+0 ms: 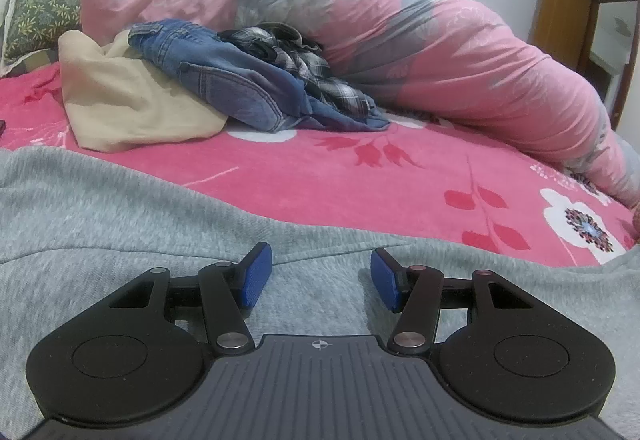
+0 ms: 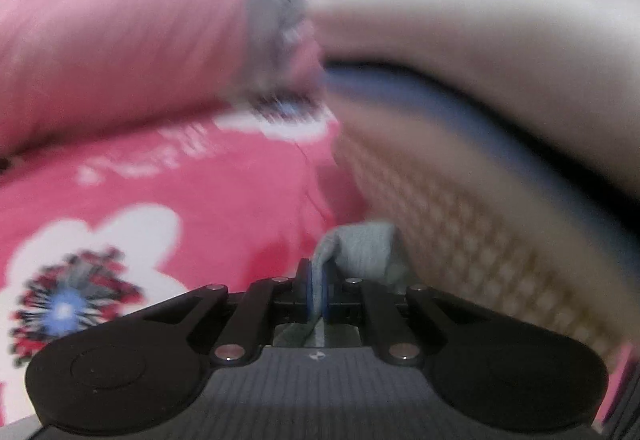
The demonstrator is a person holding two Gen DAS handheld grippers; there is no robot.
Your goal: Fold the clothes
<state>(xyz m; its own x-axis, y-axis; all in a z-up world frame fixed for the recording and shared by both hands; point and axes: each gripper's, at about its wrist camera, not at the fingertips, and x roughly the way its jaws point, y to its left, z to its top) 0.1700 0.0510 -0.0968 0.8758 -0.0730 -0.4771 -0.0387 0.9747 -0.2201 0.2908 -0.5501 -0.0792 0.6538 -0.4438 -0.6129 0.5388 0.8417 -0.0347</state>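
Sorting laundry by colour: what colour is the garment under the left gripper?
Heathered grey garment, clearest in the left wrist view.

The grey garment (image 1: 120,208) was a soft, matt, fuzzy knit cloth. Beyond it, the bed's pink floral cover (image 1: 320,176) looked like plush fleece. Further beyond lay faded blue denim jeans (image 1: 224,80), a smooth beige cloth (image 1: 120,108) and a woven plaid shirt (image 1: 312,76). The left hand-held gripper (image 1: 320,280) was matt black plastic with textured blue pads (image 1: 252,280) and shiny metal pivots.

Motion blur smears the quilt (image 2: 120,40) and bedsheet (image 2: 200,180).
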